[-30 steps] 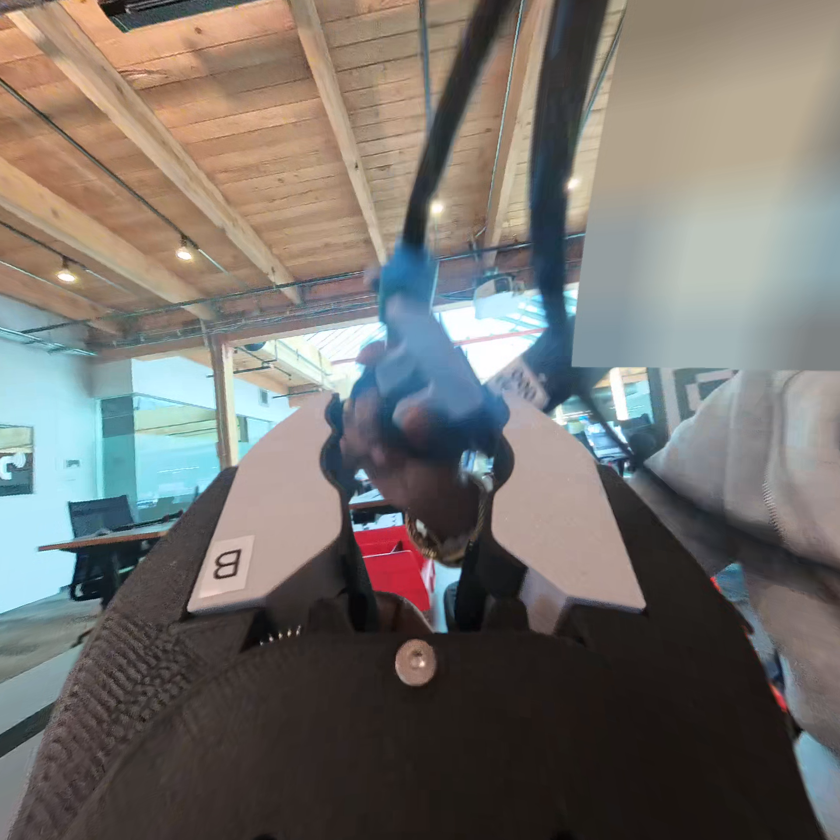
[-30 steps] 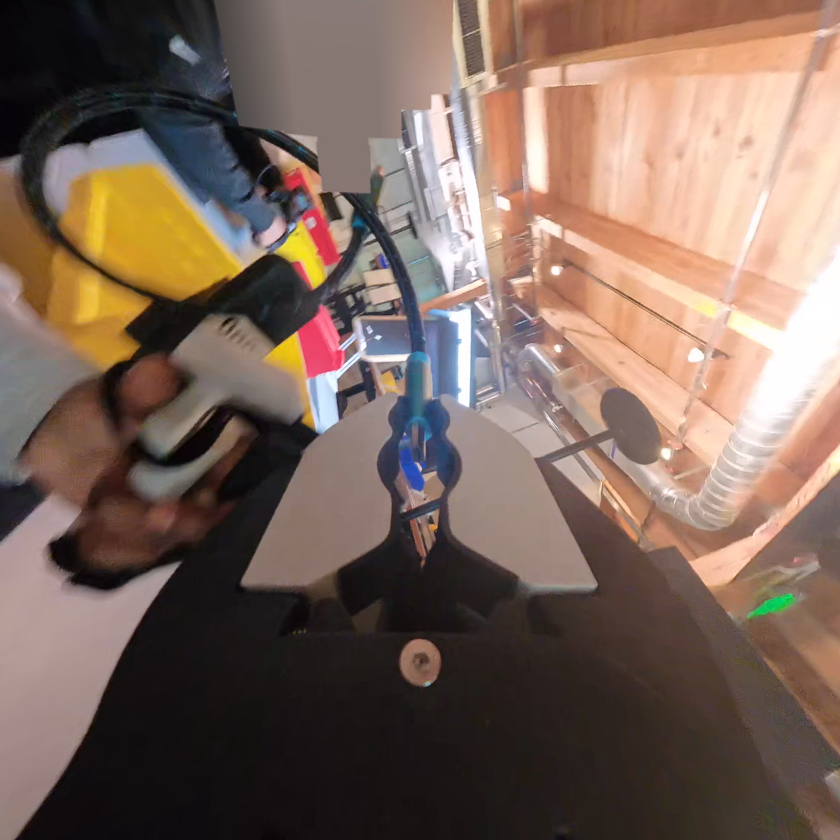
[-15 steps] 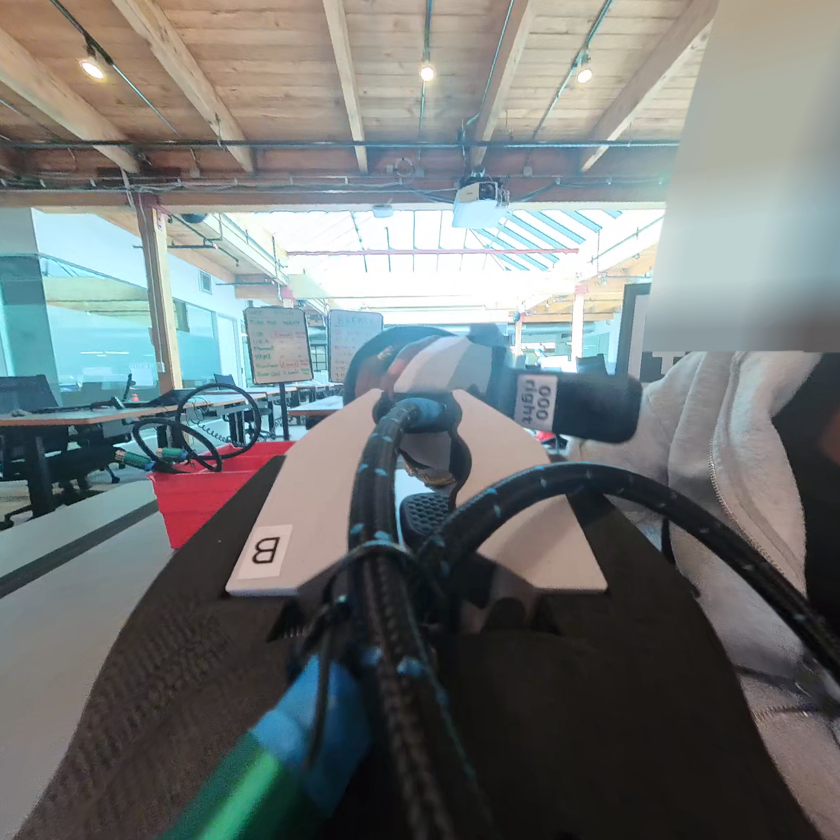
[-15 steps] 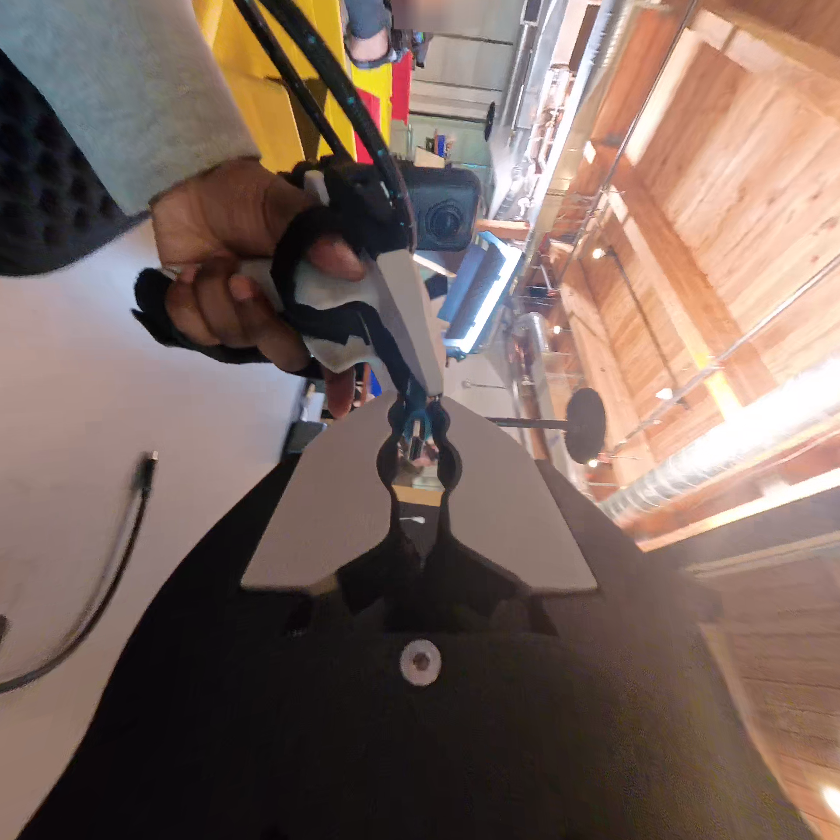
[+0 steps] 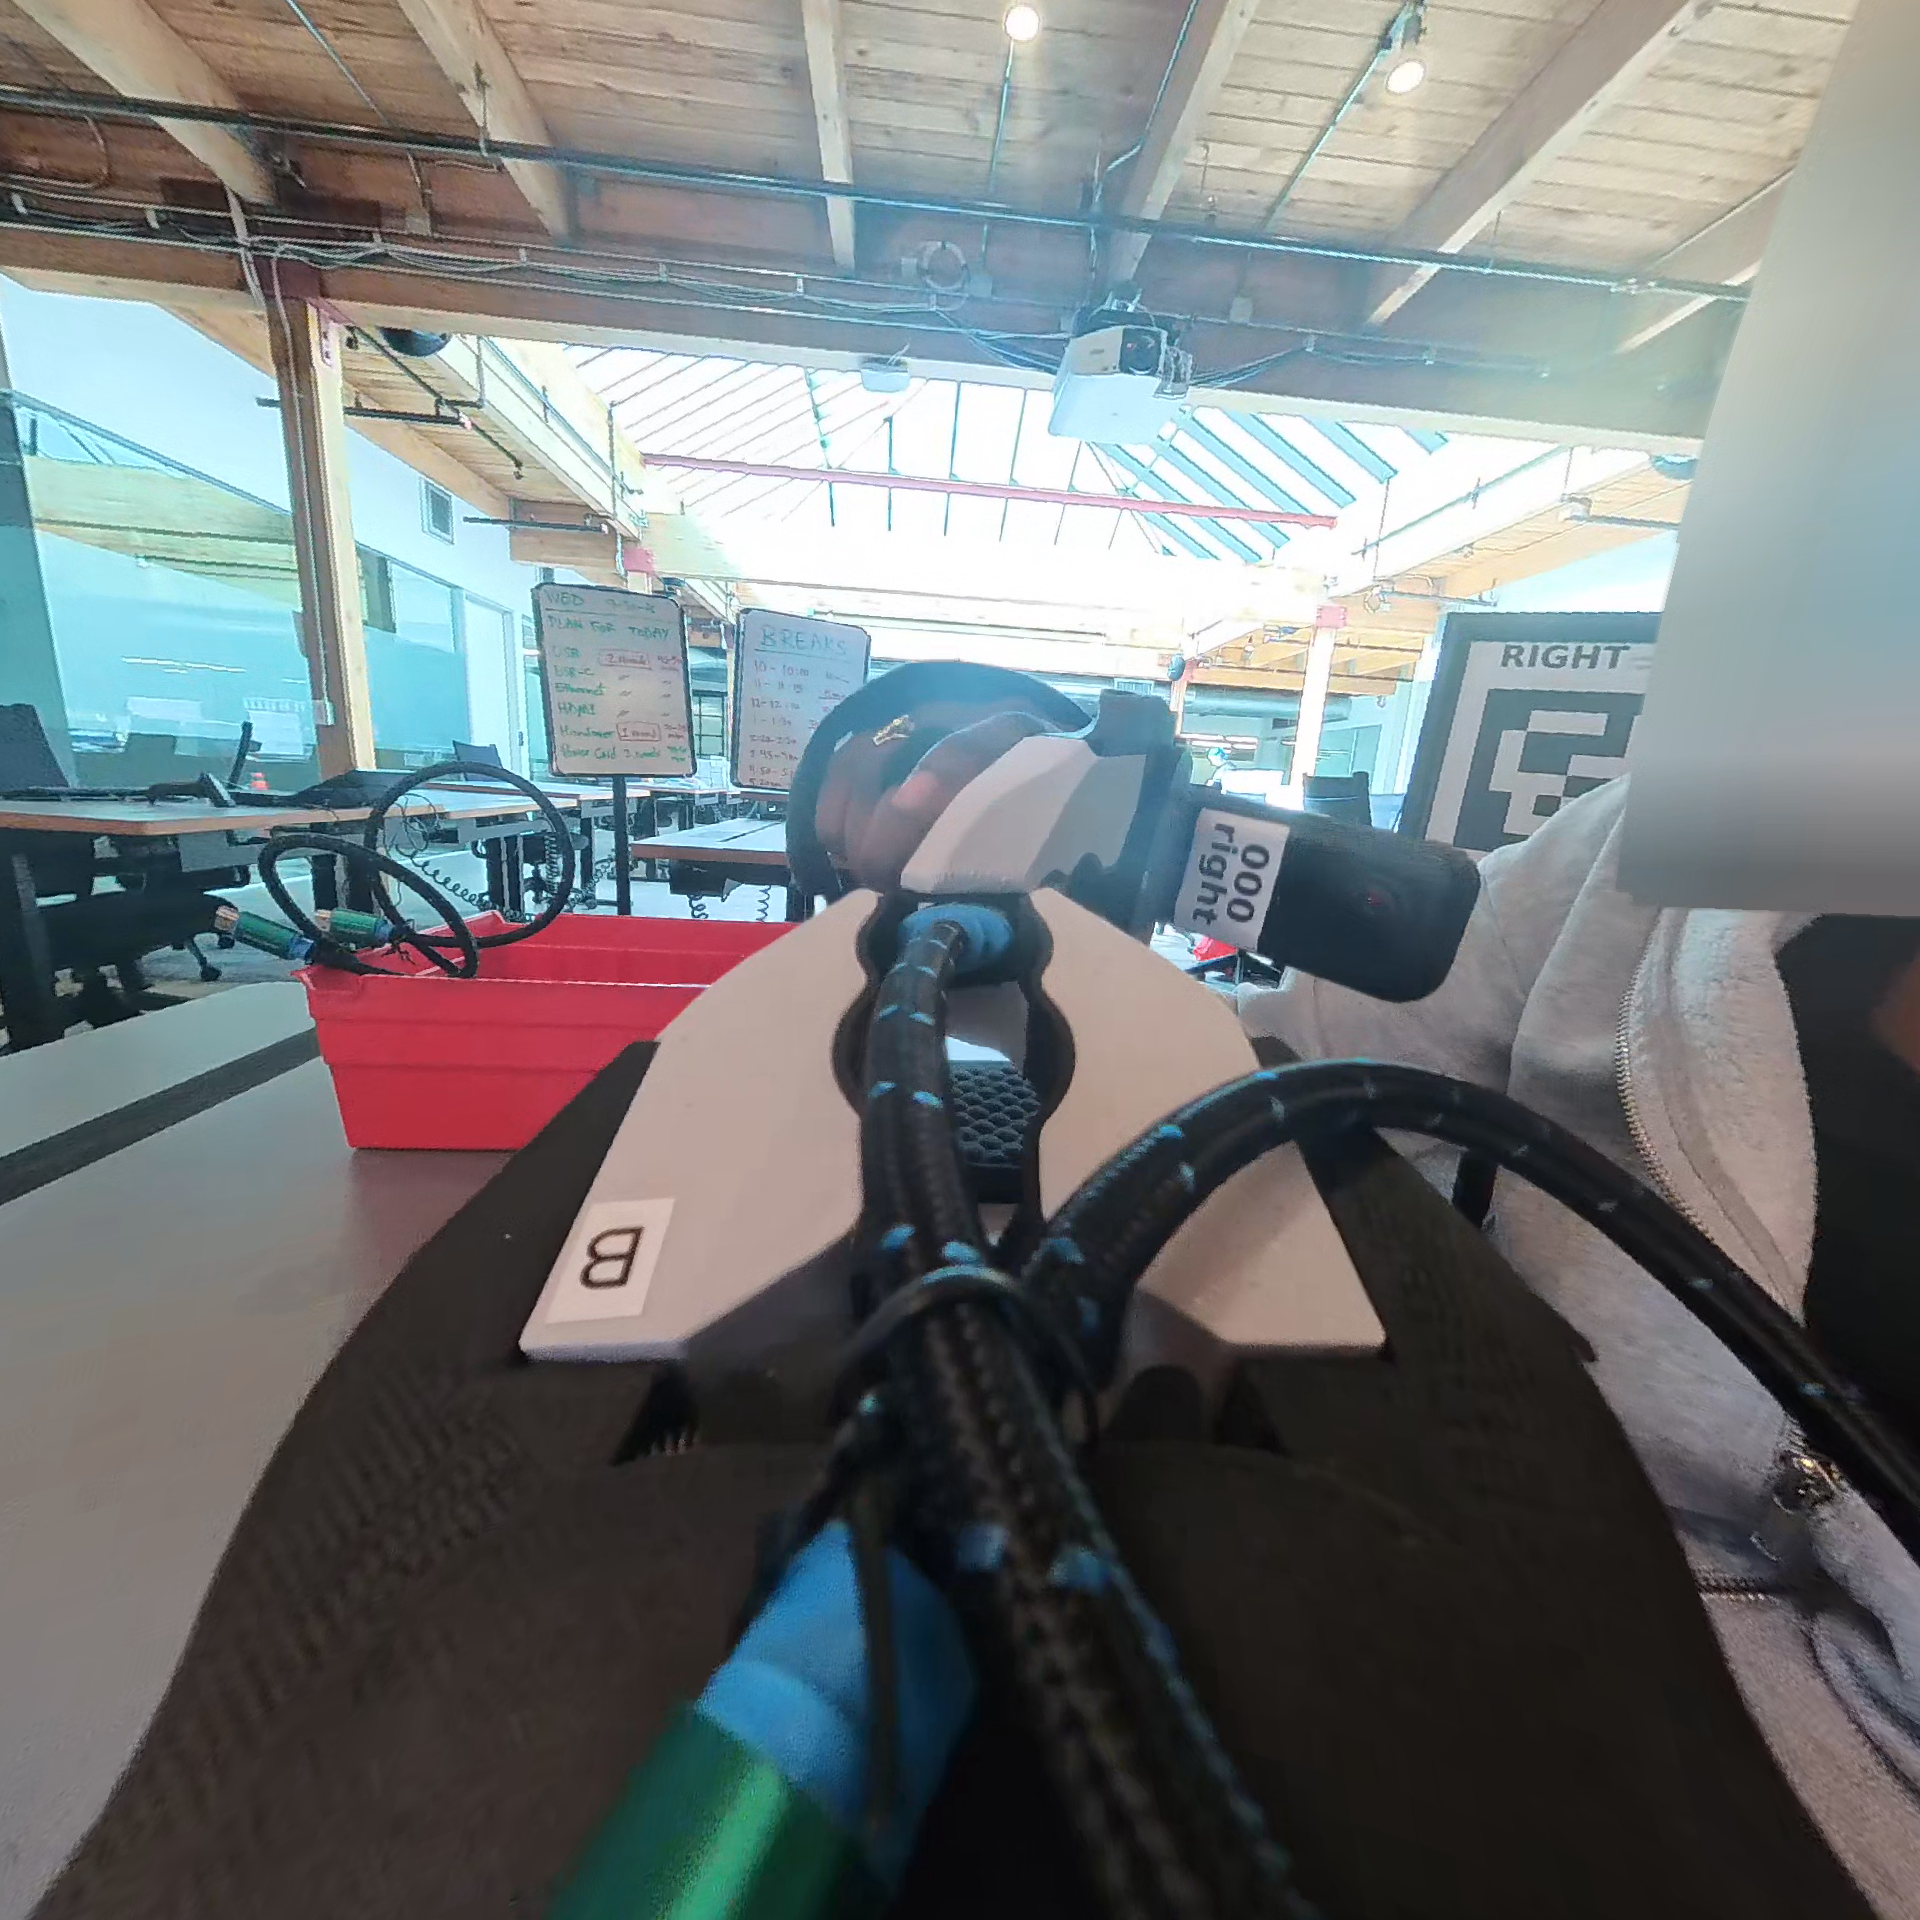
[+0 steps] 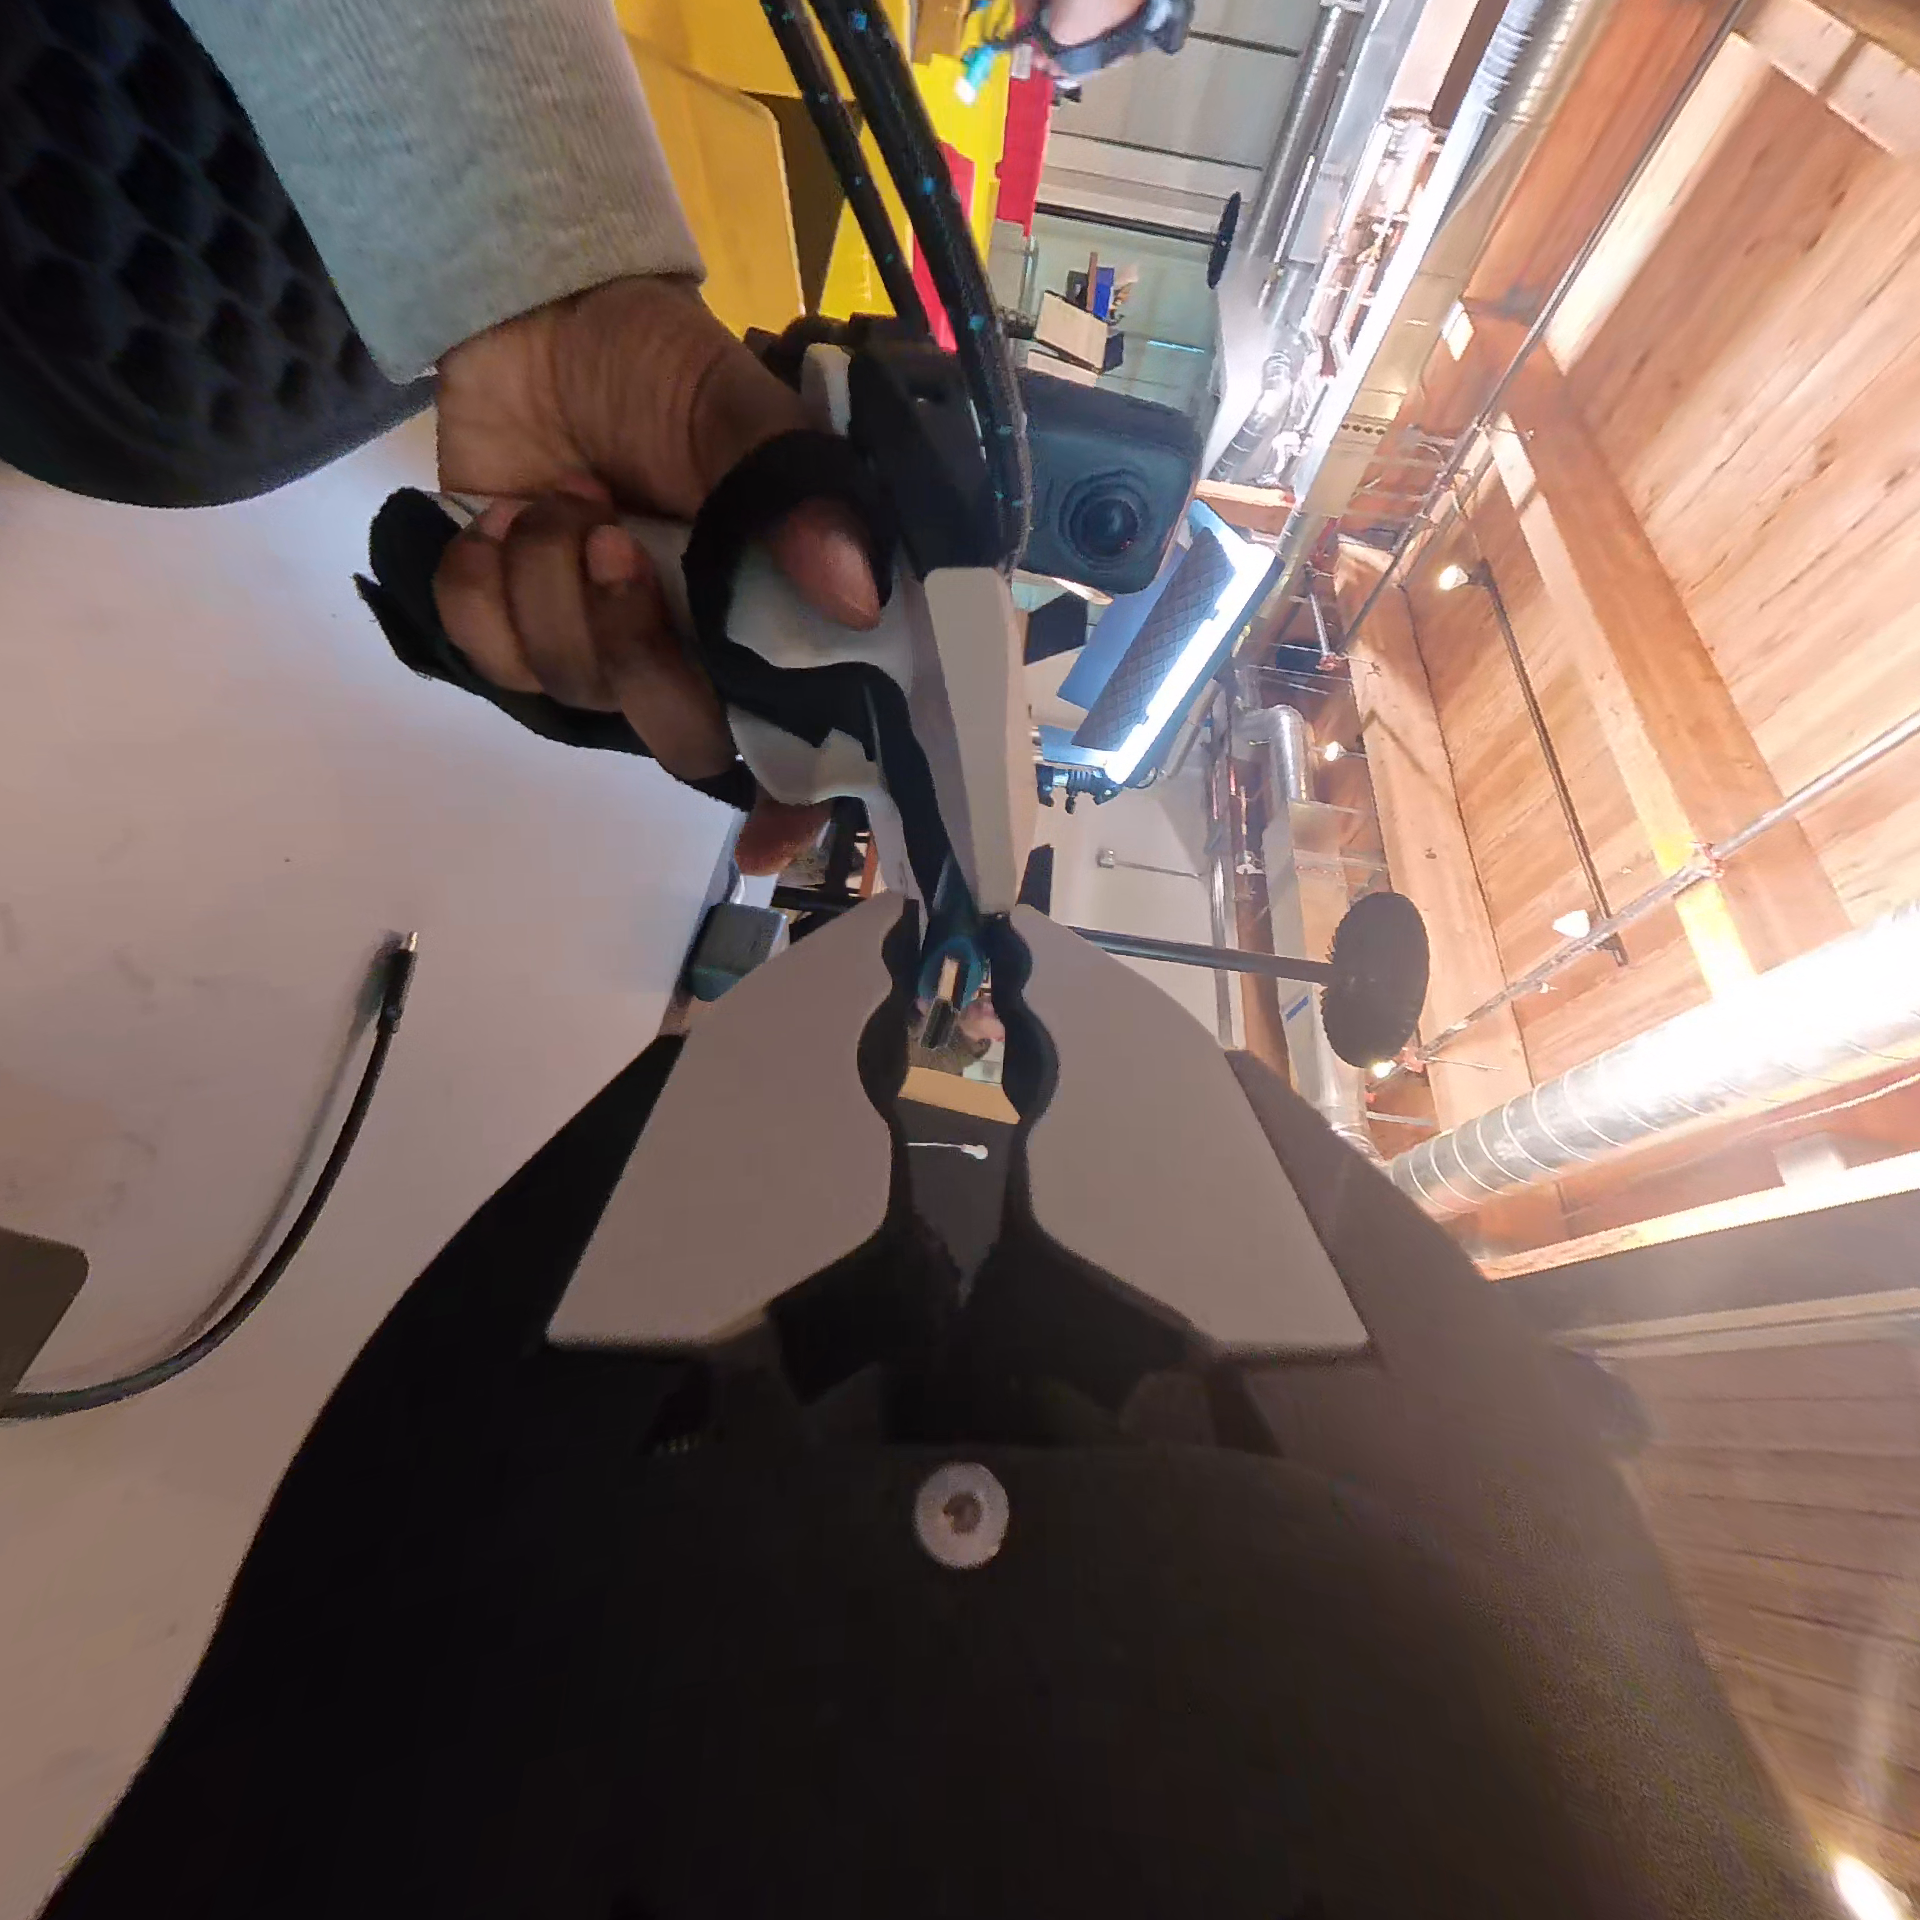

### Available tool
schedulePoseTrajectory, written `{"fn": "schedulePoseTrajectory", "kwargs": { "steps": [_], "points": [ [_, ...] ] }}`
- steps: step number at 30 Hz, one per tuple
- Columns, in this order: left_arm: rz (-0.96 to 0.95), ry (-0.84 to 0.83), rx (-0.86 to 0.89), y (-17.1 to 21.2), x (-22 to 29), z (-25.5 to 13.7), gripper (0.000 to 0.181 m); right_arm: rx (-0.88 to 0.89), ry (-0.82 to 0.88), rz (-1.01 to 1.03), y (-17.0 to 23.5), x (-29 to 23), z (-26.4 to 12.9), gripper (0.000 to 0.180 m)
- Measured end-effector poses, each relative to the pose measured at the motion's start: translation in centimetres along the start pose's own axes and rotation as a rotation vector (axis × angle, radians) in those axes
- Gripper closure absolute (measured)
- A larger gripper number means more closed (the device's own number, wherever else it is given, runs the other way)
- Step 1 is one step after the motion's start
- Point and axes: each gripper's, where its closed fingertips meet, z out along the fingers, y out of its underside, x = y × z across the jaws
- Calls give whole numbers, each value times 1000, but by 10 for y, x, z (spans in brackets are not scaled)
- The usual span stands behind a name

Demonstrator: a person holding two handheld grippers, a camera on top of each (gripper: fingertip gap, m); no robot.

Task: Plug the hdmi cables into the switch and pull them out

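Observation:
A black braided HDMI cable point(image 5: 935, 1174) with blue flecks lies back over my left gripper's body. My left gripper point(image 5: 951, 920) is shut on the blue collar point(image 5: 971, 930) at its far end. The cable's other plug point(image 5: 790, 1745), blue and green, lies blurred close to the camera. My right gripper point(image 6: 956, 930) is shut on the same blue plug point(image 6: 951, 961), whose metal tip point(image 6: 935, 1023) points back toward its camera. The two grippers meet tip to tip above the table. Each shows hand-held in the other's view: the right one in the left wrist view point(image 5: 1023, 831), the left one in the right wrist view point(image 6: 971, 717). No switch is plainly visible.
A red bin point(image 5: 468, 1039) on the grey table point(image 5: 156, 1299) holds coiled cables with green plugs point(image 5: 416, 883). In the right wrist view a thin black cable point(image 6: 312, 1174) lies on the white table point(image 6: 208, 779), with yellow bins point(image 6: 727, 156) behind. A grey sleeve point(image 5: 1621, 1039) is at the right.
My left gripper has tipped down from facing the ceiling to level, and the cable now drapes over it. The right gripper has rolled and come tip to tip with the left one.

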Motion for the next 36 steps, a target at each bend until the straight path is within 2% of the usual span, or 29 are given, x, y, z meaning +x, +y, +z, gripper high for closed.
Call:
{"fn": "schedulePoseTrajectory", "kwargs": {
  "steps": [6, 10, 12, 14, 19, 20, 26, 28, 32, 35, 36],
  "points": [
    [-26, 36, -12, 2, 5, 2, 160, 58, -84, 71, -4, -2, -4, 167],
    [-36, 23, 2, 1, 2, 0, 160, 22, -82, 26, -1, -2, -2, 166],
    [-11, 15, 32, -4, 3, 1, 160, 36, -53, 76, -2, 2, -1, 167],
    [22, -4, 50, -7, 2, 0, 160, 60, -21, 201, -1, 5, 0, 165],
    [98, -168, 74, -14, -19, -9, 161, 175, 4, 807, 19, 5, -6, 155],
    [105, -188, 71, -14, -21, -10, 161, 207, -8, 869, 22, 1, -7, 160],
    [115, -303, 21, -7, -38, -11, 160, 241, 18, 845, 22, 2, -11, 152],
    [119, -395, -3, -4, -51, -17, 160, 226, 35, 883, 25, 8, -14, 158],
    [312, -771, -243, 16, -94, -41, 160, 224, -75, 1125, 16, 17, -7, 163],
    [428, -911, -342, 19, -104, -52, 159, 221, -164, 1204, -3, 18, 7, 162],
    [468, -936, -368, 19, -105, -54, 159, 230, -163, 1232, -6, 21, 12, 167]
  ]
}}
